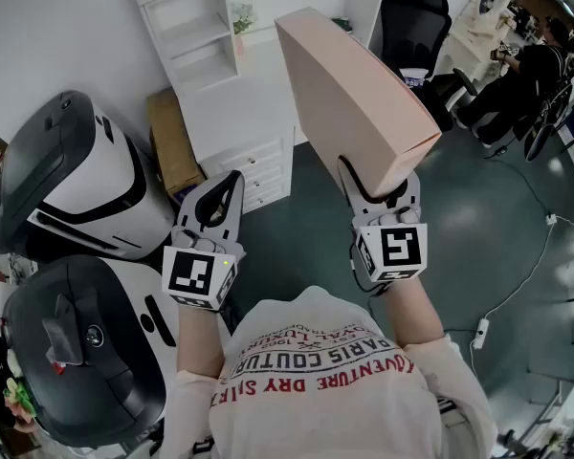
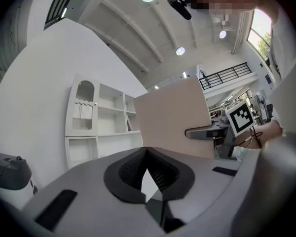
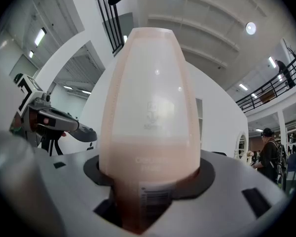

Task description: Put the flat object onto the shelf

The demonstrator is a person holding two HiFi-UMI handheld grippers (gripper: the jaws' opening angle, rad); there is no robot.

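The right gripper (image 1: 381, 187) clamps the lower end of the pink flat box (image 1: 349, 94), raised at one o'clock; the left gripper (image 1: 228, 182) is closed on nothing. This looks like the carry step: next, the box must swing toward the white shelf (image 1: 199, 41) at eleven o'clock and level out.

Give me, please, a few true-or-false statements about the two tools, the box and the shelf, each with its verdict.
1. The right tool grips the flat pink box. True.
2. The left tool holds a second box. False: its jaws are together on nothing.
3. The box lies on the white shelf. False: it is held in the air, off the shelf.
4. The box sticks up tilted from the right tool. True.
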